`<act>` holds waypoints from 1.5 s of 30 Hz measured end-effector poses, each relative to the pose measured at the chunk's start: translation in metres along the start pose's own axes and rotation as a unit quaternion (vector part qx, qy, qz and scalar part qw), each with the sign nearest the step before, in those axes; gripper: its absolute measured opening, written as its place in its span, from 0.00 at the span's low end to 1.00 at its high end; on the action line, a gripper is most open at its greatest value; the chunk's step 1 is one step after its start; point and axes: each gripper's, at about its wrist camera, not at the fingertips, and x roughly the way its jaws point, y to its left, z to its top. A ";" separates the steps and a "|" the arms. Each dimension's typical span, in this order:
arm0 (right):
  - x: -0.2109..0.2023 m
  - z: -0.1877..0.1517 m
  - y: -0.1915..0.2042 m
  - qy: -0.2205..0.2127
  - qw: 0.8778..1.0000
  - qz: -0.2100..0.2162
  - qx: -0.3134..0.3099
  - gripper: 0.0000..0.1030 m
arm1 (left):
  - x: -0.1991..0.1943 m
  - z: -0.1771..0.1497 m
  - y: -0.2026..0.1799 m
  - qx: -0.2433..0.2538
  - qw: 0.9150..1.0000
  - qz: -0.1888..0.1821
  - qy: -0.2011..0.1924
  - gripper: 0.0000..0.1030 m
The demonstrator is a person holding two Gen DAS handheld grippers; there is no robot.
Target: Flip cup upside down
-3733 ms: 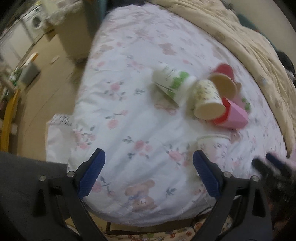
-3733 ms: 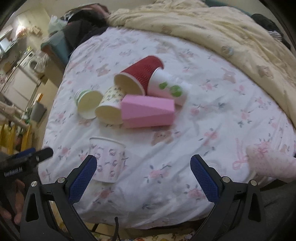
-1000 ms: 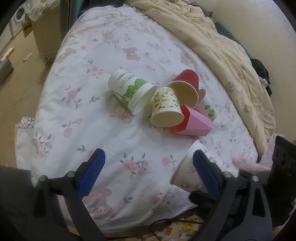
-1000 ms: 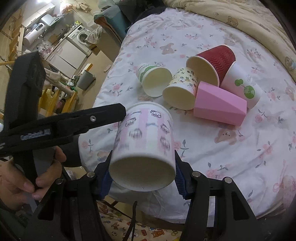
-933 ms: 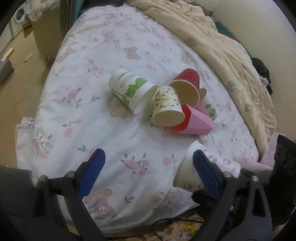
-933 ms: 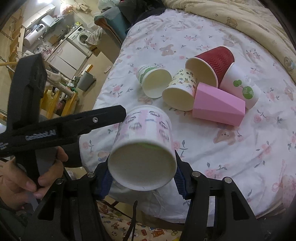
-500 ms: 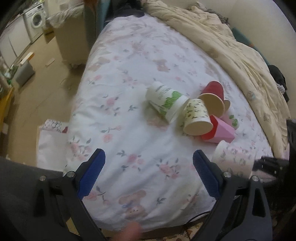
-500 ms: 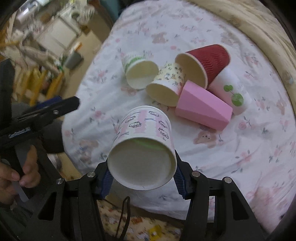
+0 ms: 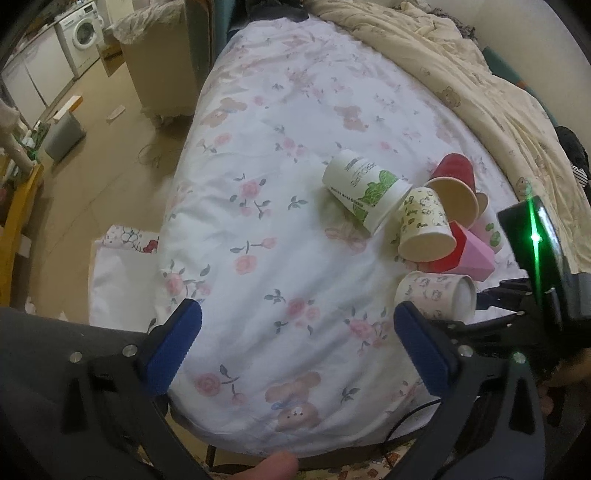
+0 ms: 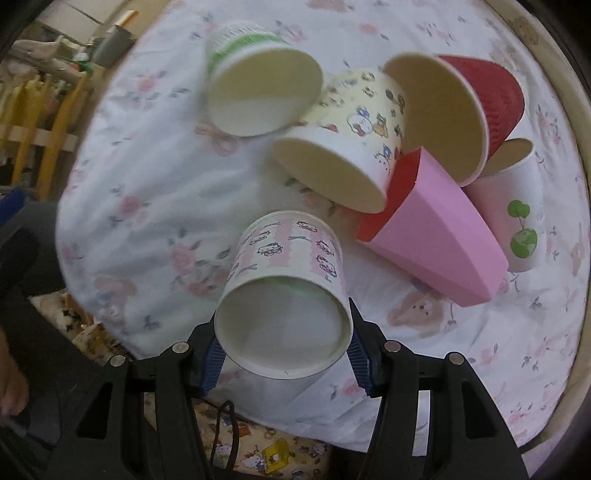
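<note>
My right gripper (image 10: 286, 354) is shut on a white paper cup with pink stripes and cartoon faces (image 10: 288, 266). The cup is tipped, its open mouth faces the camera, and its base points down toward the bed. It is held above the flowered sheet (image 10: 155, 184), near the bed's front edge. In the left wrist view the same cup (image 9: 432, 291) hangs at the right, in the right gripper's black frame (image 9: 532, 295). My left gripper (image 9: 295, 347) is open and empty above the sheet's front part.
Several cups lie on their sides in a cluster: a green-printed cup (image 10: 258, 77), a yellow cartoon cup (image 10: 351, 147), a red ribbed cup (image 10: 480, 103), a pink carton (image 10: 436, 236) and a white cup with green dots (image 10: 517, 221). A beige quilt (image 9: 461, 74) lies behind. Floor and washing machine (image 9: 83, 29) are left.
The right gripper has carried the striped cup forward and lower, closer to the cup cluster, tipping its base further down. The left gripper has stayed open and shifted slightly.
</note>
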 end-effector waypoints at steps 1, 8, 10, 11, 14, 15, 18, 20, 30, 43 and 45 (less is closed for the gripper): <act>0.001 0.001 -0.001 -0.002 1.000 0.000 0.003 0.58 | 0.002 0.000 0.000 -0.001 1.000 -0.003 0.004 1.00; -0.001 0.000 -0.009 -0.017 0.999 0.021 0.023 0.61 | 0.002 -0.001 -0.007 0.011 1.000 -0.011 0.004 1.00; -0.002 -0.001 -0.014 -0.023 0.998 0.037 0.039 0.71 | 0.001 -0.002 -0.011 0.017 1.000 -0.015 0.000 1.00; -0.005 -0.004 -0.017 -0.030 0.998 0.042 0.048 0.76 | 0.000 -0.002 -0.012 0.019 1.000 -0.017 -0.002 1.00; -0.024 -0.022 -0.026 -0.062 0.994 0.065 0.069 0.77 | -0.005 -0.003 -0.016 0.029 0.999 -0.015 -0.016 1.00; -0.034 -0.032 -0.030 -0.077 0.991 0.074 0.077 0.77 | -0.008 -0.005 -0.018 0.037 0.999 -0.008 -0.025 1.00; -0.063 -0.063 -0.039 -0.130 0.981 0.102 0.105 0.77 | -0.017 -0.010 -0.020 0.051 0.998 -0.011 -0.043 1.00; -0.086 -0.088 -0.046 -0.184 0.969 0.098 0.132 0.81 | -0.021 -0.014 -0.022 0.058 0.997 -0.012 -0.053 1.00; -0.103 -0.174 -0.020 -0.349 0.919 0.001 0.180 0.92 | -0.054 -0.044 -0.036 0.096 0.988 -0.020 -0.121 1.00; -0.082 -0.186 -0.022 -0.380 0.901 -0.041 0.203 0.94 | -0.047 -0.065 -0.041 0.090 0.987 -0.013 -0.130 1.00; -0.083 -0.186 -0.021 -0.382 0.900 -0.044 0.203 0.94 | -0.044 -0.065 -0.043 0.092 0.988 -0.009 -0.125 1.00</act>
